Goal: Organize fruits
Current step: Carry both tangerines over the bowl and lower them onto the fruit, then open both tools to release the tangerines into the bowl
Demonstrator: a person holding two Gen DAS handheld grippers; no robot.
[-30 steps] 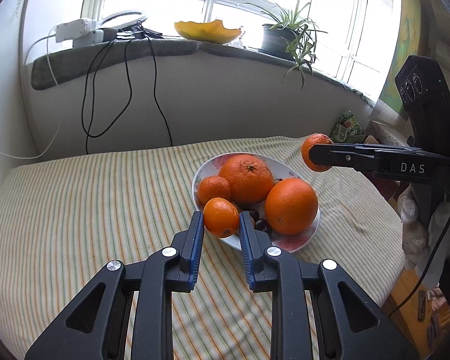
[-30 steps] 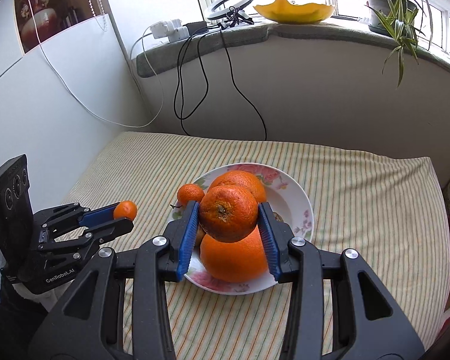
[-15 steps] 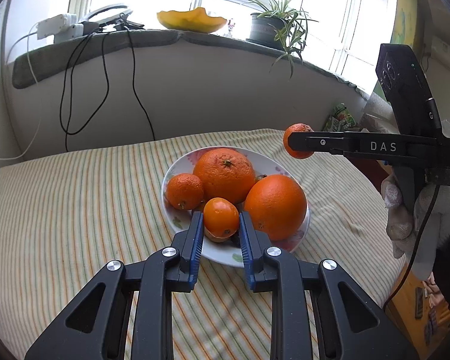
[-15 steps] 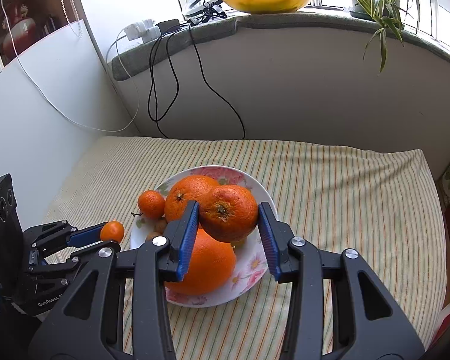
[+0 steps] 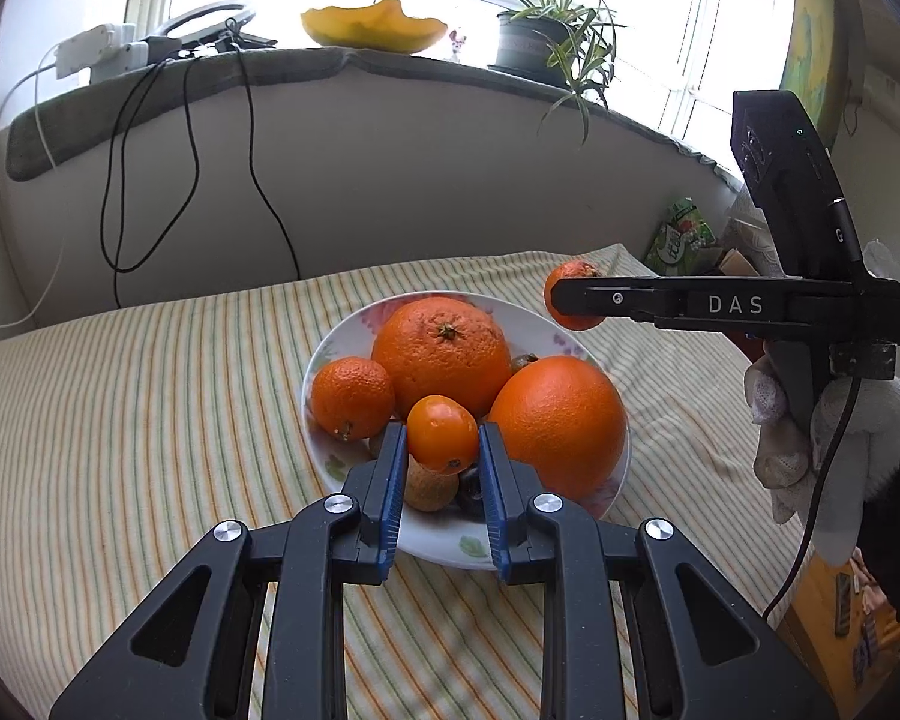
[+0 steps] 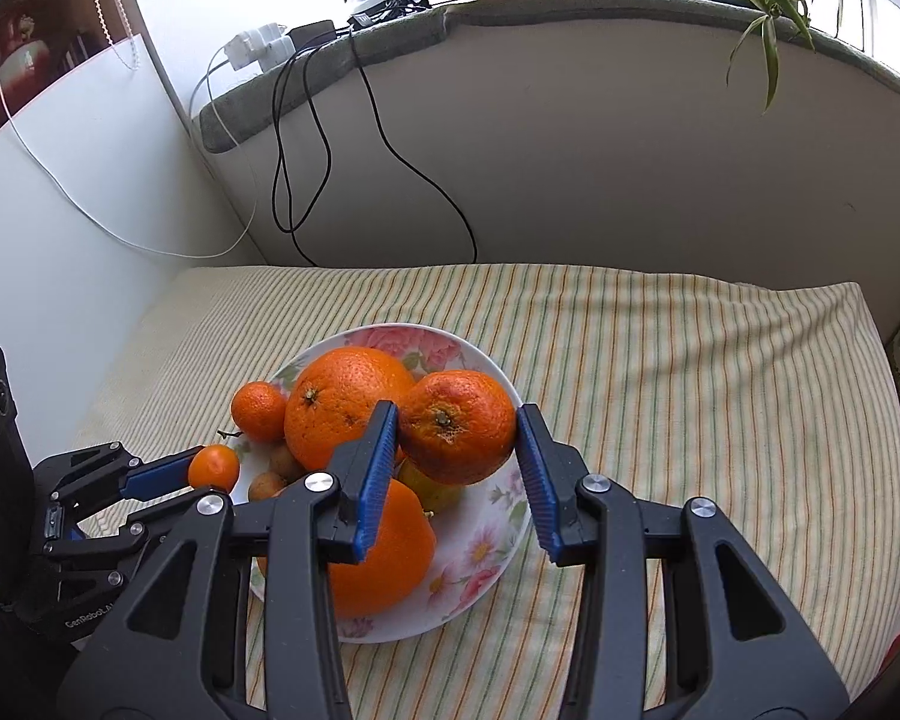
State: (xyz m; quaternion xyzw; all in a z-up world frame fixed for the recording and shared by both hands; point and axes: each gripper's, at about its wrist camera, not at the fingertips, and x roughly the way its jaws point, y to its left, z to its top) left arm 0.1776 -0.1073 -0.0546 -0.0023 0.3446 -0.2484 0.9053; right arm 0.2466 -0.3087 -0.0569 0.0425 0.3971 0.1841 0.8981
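Note:
A flowered white plate on the striped cloth holds two big oranges, a mandarin and small brown fruits. My left gripper is shut on a small orange kumquat, held just above the plate's near side. My right gripper is shut on a tangerine, held above the plate's right half. In the left wrist view the right gripper reaches in from the right with the tangerine. The right wrist view shows the left gripper with the kumquat at lower left.
The striped cloth covers a table against a curved white wall. Black cables hang from the sill, where a yellow bowl and a potted plant stand. A green packet lies past the right edge. A gloved hand holds the right gripper.
Both grippers have moved in closer to the plate and lower, each still holding its fruit. The plate looks larger in both views.

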